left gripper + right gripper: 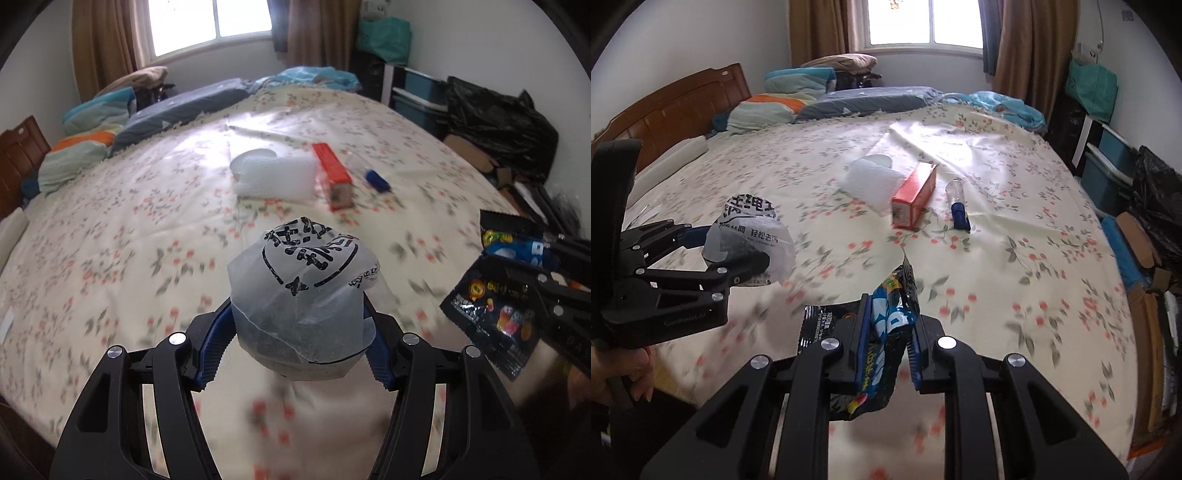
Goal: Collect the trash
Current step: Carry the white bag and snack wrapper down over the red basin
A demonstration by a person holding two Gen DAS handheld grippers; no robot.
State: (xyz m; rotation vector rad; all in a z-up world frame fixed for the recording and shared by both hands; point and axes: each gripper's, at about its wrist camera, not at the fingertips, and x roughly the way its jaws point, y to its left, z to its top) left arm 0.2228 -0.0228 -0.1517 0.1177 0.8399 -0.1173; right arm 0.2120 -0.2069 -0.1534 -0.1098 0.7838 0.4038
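My left gripper (295, 332) is shut on a translucent plastic bag with black print (303, 288), held above the floral bedspread; it also shows in the right wrist view (750, 240). My right gripper (886, 343) is shut on a black and blue snack wrapper (886, 332), which shows at the right edge of the left wrist view (495, 302). Further up the bed lie a bubble-wrap pouch (273, 177), a red box (332, 173) and a small blue-capped tube (376, 181).
The bed (1015, 258) fills most of both views, with pillows and folded quilts (783, 99) by the wooden headboard (665, 110). To the right stand blue storage bins (1108, 166), a black bag (498, 129) and flattened cardboard (1145, 295).
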